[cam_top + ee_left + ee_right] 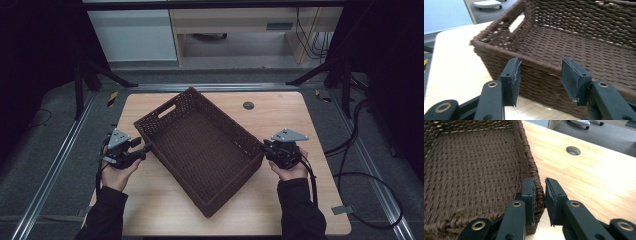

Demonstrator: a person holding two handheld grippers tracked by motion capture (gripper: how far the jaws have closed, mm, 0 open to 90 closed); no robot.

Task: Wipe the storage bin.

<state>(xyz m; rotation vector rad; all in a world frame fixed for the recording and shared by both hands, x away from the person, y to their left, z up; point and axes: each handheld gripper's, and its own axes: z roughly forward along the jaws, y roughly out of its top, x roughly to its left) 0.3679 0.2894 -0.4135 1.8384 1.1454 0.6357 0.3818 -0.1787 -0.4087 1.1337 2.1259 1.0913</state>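
Currently right claw [539, 195] clamped on dark brown woven wicker basket [200, 145] rim, left claw [540, 77] released beside it. Probably light, stiff-ish, grippy weave; best gripped at rim.

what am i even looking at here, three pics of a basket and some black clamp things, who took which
A person sits at a wooden table and holds a tool in each hand: a hand-held gripper with two black jaws. The top picture comes from a fixed camera above, looking down on the table. The other two come from small cameras riding on each gripper, looking along its jaws.

On the table lies one thing, an empty brown woven basket, set at an angle.

The left hand-held gripper has its jaws wide apart in front of the basket's long wall, its pads not pressing on it. The right hand-held gripper is at a corner at the basket's other end, its jaws closed on the rim there, one pad inside the wall and one outside. So the basket is gripped on the right side, not on the left.
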